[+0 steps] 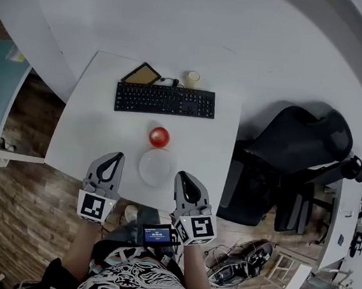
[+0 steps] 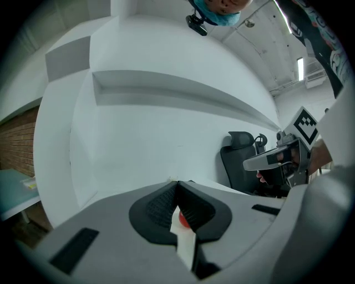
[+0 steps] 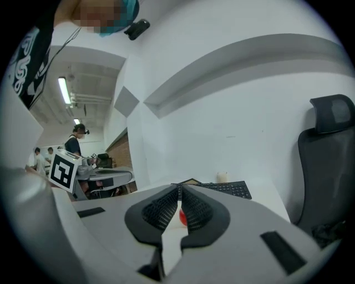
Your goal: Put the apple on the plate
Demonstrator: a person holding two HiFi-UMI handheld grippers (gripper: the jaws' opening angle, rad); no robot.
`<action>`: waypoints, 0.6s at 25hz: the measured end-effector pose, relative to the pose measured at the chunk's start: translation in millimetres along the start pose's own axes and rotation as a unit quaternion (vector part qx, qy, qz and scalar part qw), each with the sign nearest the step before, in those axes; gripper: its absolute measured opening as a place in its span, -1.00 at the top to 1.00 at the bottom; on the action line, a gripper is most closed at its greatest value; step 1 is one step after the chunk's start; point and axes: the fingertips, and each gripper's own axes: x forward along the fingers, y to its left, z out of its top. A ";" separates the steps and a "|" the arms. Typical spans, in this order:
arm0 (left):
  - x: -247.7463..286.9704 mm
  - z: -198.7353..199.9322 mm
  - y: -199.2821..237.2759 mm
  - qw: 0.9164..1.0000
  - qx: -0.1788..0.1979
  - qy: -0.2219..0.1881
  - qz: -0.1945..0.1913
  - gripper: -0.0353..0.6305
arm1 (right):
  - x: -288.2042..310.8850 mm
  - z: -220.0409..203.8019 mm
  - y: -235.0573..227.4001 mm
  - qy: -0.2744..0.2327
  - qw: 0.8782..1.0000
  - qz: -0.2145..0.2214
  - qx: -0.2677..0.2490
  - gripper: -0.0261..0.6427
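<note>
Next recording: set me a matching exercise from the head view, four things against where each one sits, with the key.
Things:
1. apple
2. plate
3. keyboard
4. office chair

Places:
A. off the table, to its right
B. along the table's far side
C. at the table's near edge, empty
D. on bare tabletop between keyboard and plate

Pairs: 1-D, 2-C, 3-B, 4-A
</note>
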 end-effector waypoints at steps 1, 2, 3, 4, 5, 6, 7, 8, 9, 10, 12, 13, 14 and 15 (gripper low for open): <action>3.7 -2.4 -0.3 1.000 0.003 0.004 -0.001 0.85 | 2.9 0.0 -2.4 -0.001 1.000 0.002 -0.001 0.83; 7.6 -2.9 -0.8 1.000 0.001 0.002 0.000 0.85 | 5.1 -1.3 -5.3 0.001 1.000 0.003 0.001 0.83; 11.2 -3.0 -1.6 1.000 -0.003 -0.002 0.002 0.85 | 6.9 -3.6 -8.2 0.004 1.000 0.002 0.004 0.83; 14.7 -4.0 -2.8 1.000 -0.005 -0.004 0.002 0.85 | 8.8 -6.5 -11.2 0.008 1.000 0.002 0.007 0.83; 18.1 -6.2 -4.2 1.000 -0.005 -0.004 0.000 0.85 | 11.0 -9.4 -14.3 0.012 1.000 0.002 0.009 0.83; 21.6 -9.1 -5.6 1.000 -0.004 -0.002 -0.001 0.85 | 13.5 -12.3 -17.3 0.016 1.000 0.002 0.010 0.83; 24.6 -12.6 -6.7 1.000 -0.004 0.002 -0.003 0.85 | 16.2 -15.1 -19.9 0.019 1.000 0.003 0.010 0.83; 27.3 -16.3 -7.5 1.000 -0.003 0.008 -0.005 0.85 | 19.1 -17.4 -21.9 0.022 1.000 0.004 0.010 0.83; 29.6 -20.0 -7.9 1.000 -0.003 0.014 -0.007 0.85 | 22.2 -19.1 -23.5 0.023 1.000 0.006 0.010 0.83; 32.0 -22.4 -8.0 1.000 -0.003 0.018 -0.009 0.85 | 25.1 -19.8 -24.6 0.023 1.000 0.008 0.010 0.83; 37.6 -23.5 -8.4 1.000 -0.005 0.015 -0.012 0.85 | 29.9 -20.1 -26.5 0.020 1.000 0.012 0.010 0.83; 40.3 -25.6 -9.4 1.000 -0.005 0.019 -0.014 0.85 | 32.0 -21.0 -28.1 0.022 1.000 0.013 0.009 0.83; 43.0 -28.6 -10.2 1.000 -0.006 0.026 -0.016 0.85 | 34.6 -22.6 -30.0 0.025 1.000 0.014 0.007 0.83; 46.2 -31.4 -10.5 0.999 -0.009 0.031 -0.017 0.85 | 37.9 -24.8 -32.2 0.029 0.999 0.015 0.005 0.82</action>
